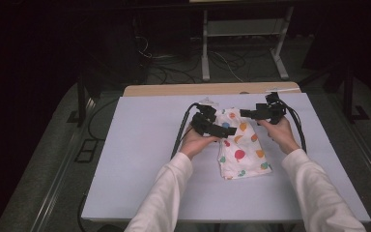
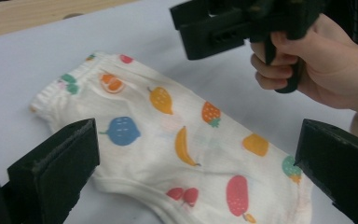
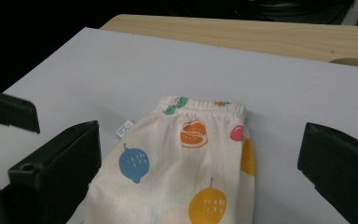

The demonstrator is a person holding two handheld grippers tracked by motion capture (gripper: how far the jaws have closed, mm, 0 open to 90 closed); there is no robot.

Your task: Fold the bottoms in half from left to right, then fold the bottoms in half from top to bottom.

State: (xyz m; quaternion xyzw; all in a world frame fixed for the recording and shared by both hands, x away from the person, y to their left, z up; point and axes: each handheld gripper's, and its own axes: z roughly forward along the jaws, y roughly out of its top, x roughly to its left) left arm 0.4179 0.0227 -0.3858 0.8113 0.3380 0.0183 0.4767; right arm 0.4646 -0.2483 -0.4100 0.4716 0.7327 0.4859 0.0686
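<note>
A small white garment printed with coloured fruit lies folded flat on the pale mat, its elastic waistband at the far end. My left gripper hovers over the garment's left edge, open. In the left gripper view its jaws stand wide apart, straddling the garment. My right gripper is held above the waistband end, open too. In the right gripper view the wide jaws frame the garment and its small white label. Neither gripper holds the cloth.
The mat covers a wooden table whose bare edge shows at the back. Behind it on the dark floor stand white frame legs and loose cables. Gripper cables trail over the mat.
</note>
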